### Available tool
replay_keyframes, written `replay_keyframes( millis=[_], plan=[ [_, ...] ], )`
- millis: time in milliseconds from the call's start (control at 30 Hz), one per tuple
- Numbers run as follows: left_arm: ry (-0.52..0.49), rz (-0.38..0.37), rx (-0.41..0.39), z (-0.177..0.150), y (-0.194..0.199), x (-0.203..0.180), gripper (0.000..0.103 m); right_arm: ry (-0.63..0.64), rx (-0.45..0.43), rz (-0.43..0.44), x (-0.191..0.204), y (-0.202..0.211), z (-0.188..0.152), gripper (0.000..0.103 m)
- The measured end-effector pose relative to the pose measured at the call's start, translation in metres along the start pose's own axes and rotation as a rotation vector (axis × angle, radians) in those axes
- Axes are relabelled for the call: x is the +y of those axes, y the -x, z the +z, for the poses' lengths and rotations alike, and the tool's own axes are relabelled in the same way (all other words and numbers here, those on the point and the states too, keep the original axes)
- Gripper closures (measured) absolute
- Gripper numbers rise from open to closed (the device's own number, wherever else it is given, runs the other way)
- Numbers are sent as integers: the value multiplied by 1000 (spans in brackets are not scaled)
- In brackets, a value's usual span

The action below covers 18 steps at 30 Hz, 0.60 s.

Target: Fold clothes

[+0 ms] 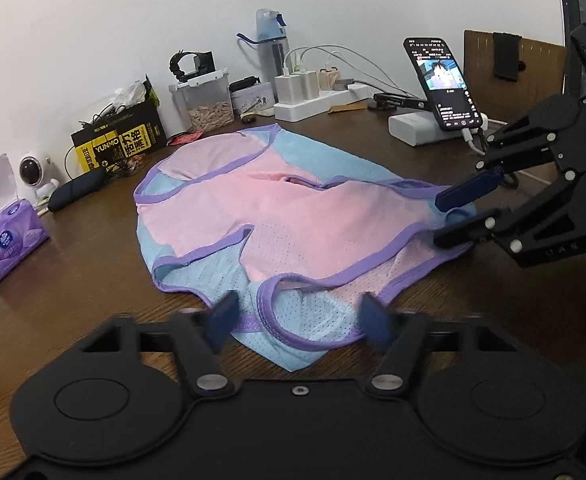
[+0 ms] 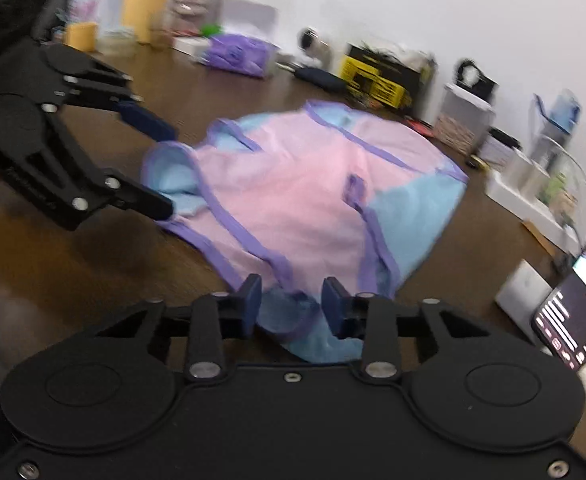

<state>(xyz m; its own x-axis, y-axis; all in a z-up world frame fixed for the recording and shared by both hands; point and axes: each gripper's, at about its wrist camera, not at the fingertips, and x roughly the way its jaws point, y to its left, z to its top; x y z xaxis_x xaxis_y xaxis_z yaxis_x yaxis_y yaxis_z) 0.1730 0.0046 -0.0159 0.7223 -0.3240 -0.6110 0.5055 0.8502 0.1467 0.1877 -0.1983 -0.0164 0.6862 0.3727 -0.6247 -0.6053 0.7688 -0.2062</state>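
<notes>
A pink and light-blue mesh garment (image 1: 277, 216) with purple trim lies partly folded on the brown table (image 1: 73, 272); it also shows in the right wrist view (image 2: 301, 200). My left gripper (image 1: 297, 316) is open, its fingers either side of a purple-trimmed strap loop at the near edge. My right gripper (image 2: 291, 304) is open around the garment's near corner; in the left wrist view it (image 1: 449, 220) reaches in from the right, jaws apart over the cloth's right edge. In the right wrist view the left gripper (image 2: 165, 172) is at the garment's left edge.
Along the wall stand a purple tissue pack (image 1: 9, 240), a small white camera (image 1: 33, 172), a black and yellow box (image 1: 121, 140), a clear container (image 1: 207, 100), a water bottle (image 1: 271, 48), a power strip (image 1: 317, 100) and a lit phone (image 1: 445, 84) on a stand.
</notes>
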Motion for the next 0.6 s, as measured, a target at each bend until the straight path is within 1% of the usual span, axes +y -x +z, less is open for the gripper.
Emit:
replay_keyframes(
  millis=[33, 67, 133, 167, 233, 300, 367, 500, 600],
  plan=[
    [13, 8, 12, 0, -4, 2, 89, -3, 1, -10, 0, -2, 0, 81],
    [20, 23, 25, 0, -7, 3, 92, -6, 0, -15, 0, -2, 0, 89],
    [5, 69, 42, -4, -6, 3, 99, -14, -6, -51, 1, -3, -2, 90],
    [-14, 101, 47, -5, -2, -1, 99, -15, -9, -67, 2, -2, -4, 91],
    [-32, 109, 37, -6, 10, -8, 100, -33, -17, -101, 2, 5, -10, 92],
    [-57, 125, 18, -9, 23, -17, 100, -65, -35, -99, 2, 18, -14, 92],
    [-82, 135, 1, -13, 35, -28, 100, -102, -53, -78, 0, 34, -17, 92],
    [-75, 94, 12, -24, 54, -43, 100, -128, -56, -45, 4, 55, -26, 92],
    [-72, 87, 58, -38, 62, -52, 98, -131, -2, 13, 9, 61, -37, 90]
  ],
)
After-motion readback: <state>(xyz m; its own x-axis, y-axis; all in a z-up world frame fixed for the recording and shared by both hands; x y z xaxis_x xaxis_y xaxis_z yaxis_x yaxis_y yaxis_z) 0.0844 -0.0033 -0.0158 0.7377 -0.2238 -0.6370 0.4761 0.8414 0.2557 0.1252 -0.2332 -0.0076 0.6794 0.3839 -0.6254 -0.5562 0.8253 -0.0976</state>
